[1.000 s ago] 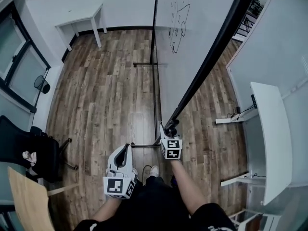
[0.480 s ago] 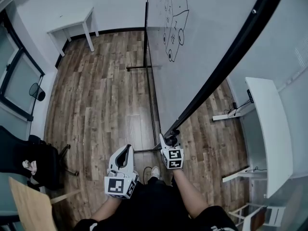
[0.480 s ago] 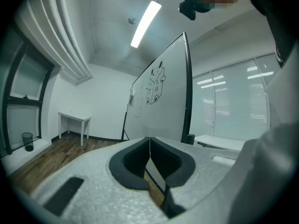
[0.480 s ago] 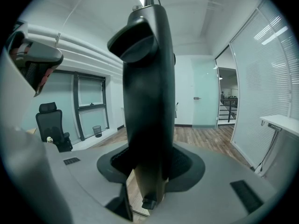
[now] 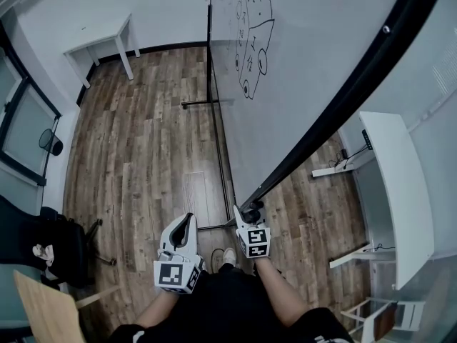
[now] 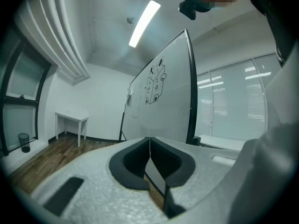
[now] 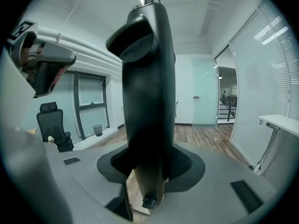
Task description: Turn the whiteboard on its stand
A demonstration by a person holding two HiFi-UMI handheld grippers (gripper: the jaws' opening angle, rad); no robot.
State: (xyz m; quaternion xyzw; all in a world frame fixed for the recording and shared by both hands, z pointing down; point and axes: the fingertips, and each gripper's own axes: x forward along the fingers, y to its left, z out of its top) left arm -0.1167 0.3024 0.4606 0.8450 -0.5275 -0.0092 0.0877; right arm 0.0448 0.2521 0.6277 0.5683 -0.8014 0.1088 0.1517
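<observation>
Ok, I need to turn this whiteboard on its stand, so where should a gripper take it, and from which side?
The black frame rail at the whiteboard's near corner, approached edge-on with one jaw on each face. The rail is narrow enough to pinch; the broad flat faces likely offer nothing. The right gripper is clamped there.

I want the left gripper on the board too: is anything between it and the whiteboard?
Nothing visible. The left gripper, jaws together and empty, hangs beside the right gripper, which clamps the black edge of the whiteboard. Only open air over the wood floor lies between them.
</observation>
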